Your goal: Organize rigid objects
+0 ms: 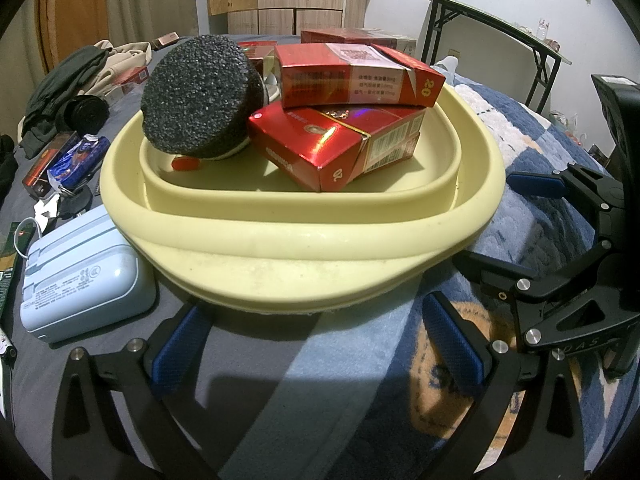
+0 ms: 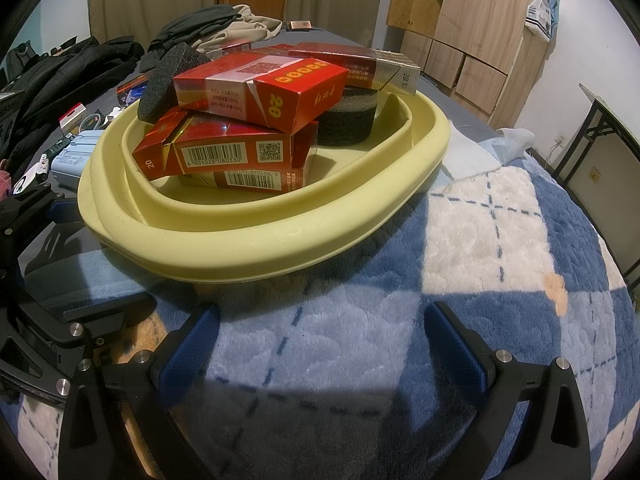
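Note:
A pale yellow basin [image 1: 304,248] [image 2: 248,240] rests on the bed. Inside it lie stacked red cigarette boxes [image 1: 352,76] [image 2: 260,88] and a round black sponge disc [image 1: 196,96] [image 2: 160,84] leaning on the pile; a second black disc [image 2: 348,120] stands at the back. My left gripper [image 1: 316,344] is open just short of the basin's near rim, with nothing between its blue pads [image 1: 176,348]. My right gripper [image 2: 320,344] is open too, over the blanket in front of the basin. The right gripper [image 1: 560,216] also shows at the right in the left wrist view.
A light blue case [image 1: 84,276] [image 2: 68,160] lies left of the basin, with loose small packets [image 1: 68,160] beyond it. Dark clothes [image 2: 60,72] pile at the far left. A blue and white plaid blanket [image 2: 480,240] covers the right side. A folding table [image 1: 500,36] and wooden wardrobes [image 2: 480,20] stand behind.

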The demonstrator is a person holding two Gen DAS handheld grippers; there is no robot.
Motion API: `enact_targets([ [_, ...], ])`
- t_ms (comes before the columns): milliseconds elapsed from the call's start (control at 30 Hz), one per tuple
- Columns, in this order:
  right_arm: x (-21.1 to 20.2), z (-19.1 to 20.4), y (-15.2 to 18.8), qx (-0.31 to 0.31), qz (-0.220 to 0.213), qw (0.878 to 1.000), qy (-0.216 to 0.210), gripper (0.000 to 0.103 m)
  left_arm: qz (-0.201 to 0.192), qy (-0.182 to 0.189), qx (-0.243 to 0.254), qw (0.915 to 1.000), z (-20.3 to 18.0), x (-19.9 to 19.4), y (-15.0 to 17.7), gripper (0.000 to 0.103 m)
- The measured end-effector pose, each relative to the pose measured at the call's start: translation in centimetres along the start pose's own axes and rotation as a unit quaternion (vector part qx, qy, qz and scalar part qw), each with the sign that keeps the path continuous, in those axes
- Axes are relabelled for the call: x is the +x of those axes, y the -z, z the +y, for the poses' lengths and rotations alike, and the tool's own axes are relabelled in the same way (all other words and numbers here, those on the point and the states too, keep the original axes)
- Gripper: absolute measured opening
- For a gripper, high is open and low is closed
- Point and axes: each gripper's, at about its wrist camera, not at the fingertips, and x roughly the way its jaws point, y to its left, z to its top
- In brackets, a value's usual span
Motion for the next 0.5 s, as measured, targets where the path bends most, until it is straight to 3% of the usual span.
enact_targets([
  [500, 0.01, 0.02, 0.00, 0.000, 0.000, 1.000, 0.000, 0.103, 0.000, 0.000, 0.000, 1.0000, -0.01, 0.00, 0.00, 0.103],
])
